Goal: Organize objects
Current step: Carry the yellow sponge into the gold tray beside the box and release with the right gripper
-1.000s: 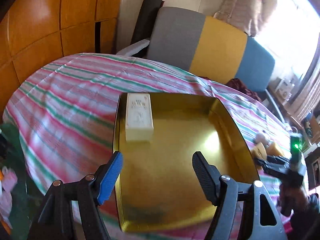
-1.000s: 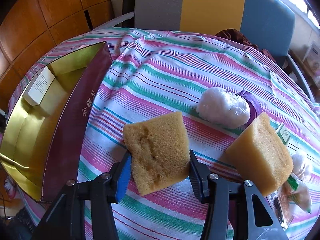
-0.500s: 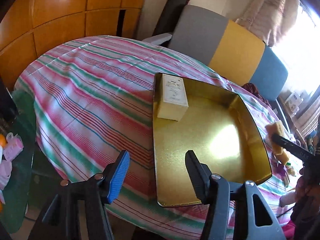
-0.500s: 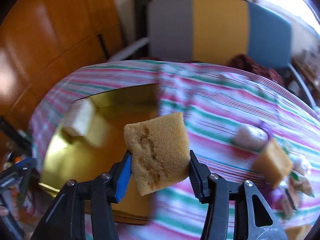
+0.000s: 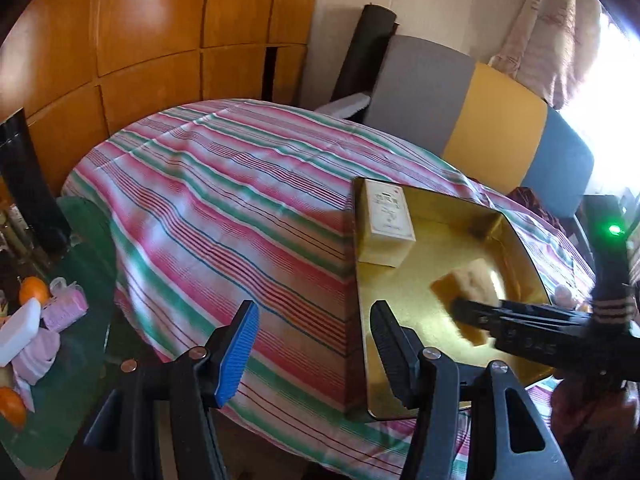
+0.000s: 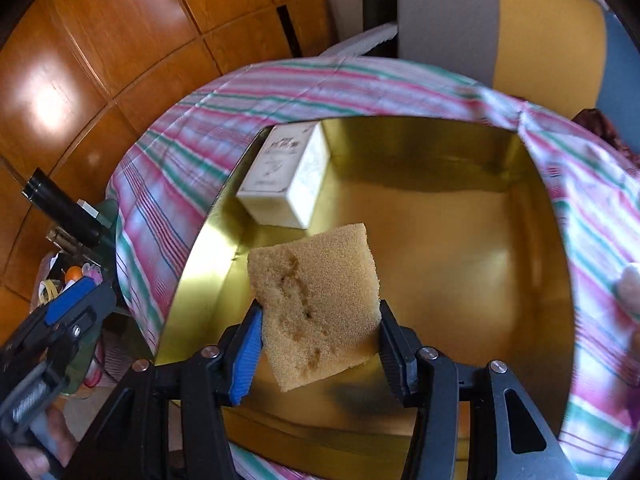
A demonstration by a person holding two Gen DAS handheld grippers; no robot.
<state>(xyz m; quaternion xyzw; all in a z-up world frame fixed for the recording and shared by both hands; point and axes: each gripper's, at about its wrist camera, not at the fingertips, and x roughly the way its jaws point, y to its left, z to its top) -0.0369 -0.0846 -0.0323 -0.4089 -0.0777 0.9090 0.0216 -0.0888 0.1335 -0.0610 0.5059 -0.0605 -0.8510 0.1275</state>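
Two empty fingers on left gripper (image 5: 314,354), open, over striped tablecloth (image 5: 224,216) beside gold tin (image 5: 404,304). Right gripper (image 6: 320,340) squeezing yellow sponge (image 6: 316,300) above tin, near white box (image 6: 284,176) inside.

The white box (image 5: 385,222) in the gold tray (image 5: 404,304) bears print too small to read.

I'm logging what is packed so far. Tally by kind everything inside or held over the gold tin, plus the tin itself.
Gold tin: 1
White carton, lying in the tin's corner: 1
Yellow sponge, gripped over the tin by the right hand-held gripper: 1
Total: 3
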